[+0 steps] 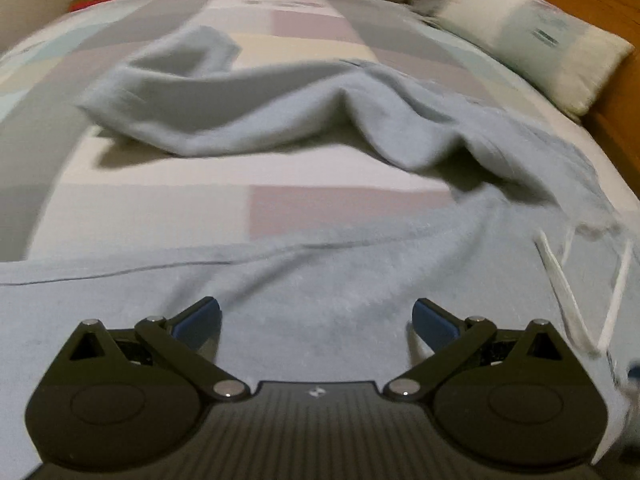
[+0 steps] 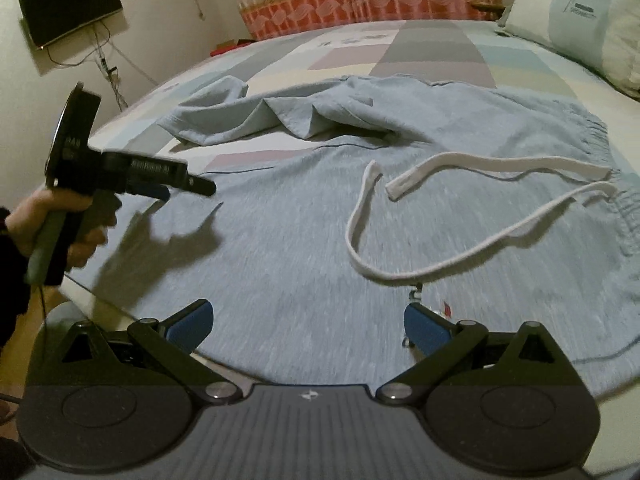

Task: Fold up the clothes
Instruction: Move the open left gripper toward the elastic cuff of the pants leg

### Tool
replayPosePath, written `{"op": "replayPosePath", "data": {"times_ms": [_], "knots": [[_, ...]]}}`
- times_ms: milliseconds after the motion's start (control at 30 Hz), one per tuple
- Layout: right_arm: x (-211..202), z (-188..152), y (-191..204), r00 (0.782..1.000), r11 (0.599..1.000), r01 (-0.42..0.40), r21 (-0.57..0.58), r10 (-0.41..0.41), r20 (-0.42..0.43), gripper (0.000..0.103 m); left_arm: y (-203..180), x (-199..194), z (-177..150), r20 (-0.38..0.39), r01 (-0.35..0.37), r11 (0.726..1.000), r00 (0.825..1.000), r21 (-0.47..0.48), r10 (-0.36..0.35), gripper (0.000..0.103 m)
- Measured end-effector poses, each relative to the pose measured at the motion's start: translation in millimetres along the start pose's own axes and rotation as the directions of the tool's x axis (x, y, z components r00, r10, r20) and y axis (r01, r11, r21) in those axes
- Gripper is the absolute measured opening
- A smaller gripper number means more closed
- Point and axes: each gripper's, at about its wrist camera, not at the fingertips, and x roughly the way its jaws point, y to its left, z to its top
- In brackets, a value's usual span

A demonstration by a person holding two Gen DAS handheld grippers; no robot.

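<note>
left wrist view: blurred blue trousers [image 1: 320, 128], drawstring [image 1: 560, 280] smeared

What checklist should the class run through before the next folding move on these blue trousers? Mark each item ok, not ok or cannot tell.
1. Left tongs open and empty: ok.
2. Right tongs open and empty: ok.
3. Blue trousers lying flat on the bed: not ok; the far leg is bunched and ridged.
4. White drawstring tucked away: not ok; it lies looped loose on top of the cloth.
5. Both tongs over the garment: ok.
6. Pillow apart from the trousers: ok.
7. Near hem lined up: cannot tell; the tongs hide it.
</note>
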Motion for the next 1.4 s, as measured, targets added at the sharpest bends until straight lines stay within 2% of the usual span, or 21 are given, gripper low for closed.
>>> {"op": "replayPosePath", "data": {"times_ms": [100, 233, 400, 500, 600, 700, 833, 900, 1000, 1100, 1200, 1300, 1333, 1400], "knots": [[-15, -4, 5, 0.999, 1.0, 0.008, -0.016, -0.008, 0.031, 0.103, -11, -15, 1, 0.035, 0.117, 0.993, 0.993, -0.01, -0.117, 0.102], [-38, -6, 8, 0.996, 0.999, 0.027, -0.026, -0.025, 0.082, 0.103, -20, -1, 1, 0.028, 0.182, 0.983, 0.983, -0.036, -0.181, 0.102], [-45, -5, 4, 0.994, 0.998, 0.063, -0.017, -0.062, 0.091, 0.103, -30, 15, 2, 0.023, 0.262, 0.963, 0.965, -0.069, -0.261, 0.102], [-30, 5, 0, 0.991, 0.992, 0.104, -0.068, -0.098, 0.087, 0.103, -36, 25, 2, 0.021, 0.309, 0.947, 0.951, -0.089, -0.308, 0.102], [1, 16, -16, 0.991, 0.99, 0.117, -0.081, -0.112, 0.067, 0.103, -41, 38, 3, 0.028, 0.348, 0.932, 0.937, -0.103, -0.347, 0.102], [35, 24, -34, 0.991, 0.987, 0.133, -0.087, -0.13, 0.041, 0.103, -40, 52, 15, 0.066, 0.369, 0.927, 0.929, -0.071, -0.365, 0.102], [63, 43, -38, 0.967, 0.953, 0.254, -0.167, -0.243, 0.083, 0.103, -35, 68, 38, 0.06, 0.383, 0.922, 0.923, -0.055, -0.38, 0.102], [68, 60, -31, 0.97, 0.946, 0.241, -0.218, -0.226, 0.091, 0.103, -33, 69, 49, 0.038, 0.356, 0.933, 0.934, -0.054, -0.354, 0.102], [79, 84, -16, 0.979, 0.94, 0.204, -0.274, -0.196, 0.058, 0.103, -25, 54, 61, 0.042, 0.284, 0.958, 0.958, -0.033, -0.283, 0.102], [95, 102, 10, 0.987, 0.941, 0.13, -0.314, -0.152, -0.047, 0.103, -4, 28, 63, 0.01, 0.17, 0.985, 0.986, -0.018, -0.169, 0.102], [112, 107, 38, 0.988, 0.949, 0.041, -0.312, -0.085, -0.128, 0.103, 18, 2, 61, -0.036, 0.049, 0.999, 0.998, 0.008, -0.049, 0.102], [133, 101, 59, 0.964, 0.957, 0.0, -0.291, -0.077, -0.255, 0.103, 40, -20, 39, -0.08, -0.043, 0.998, 0.996, 0.047, 0.047, 0.102], [141, 98, 63, 0.947, 0.958, 0.002, -0.286, -0.093, -0.307, 0.103, 48, -26, 30, -0.09, -0.069, 0.996, 0.993, 0.051, 0.073, 0.102], [156, 92, 72, 0.906, 0.961, 0.008, -0.277, -0.124, -0.405, 0.103, 64, -30, 16, -0.109, -0.072, 0.997, 0.991, 0.028, 0.075, 0.102]]}}
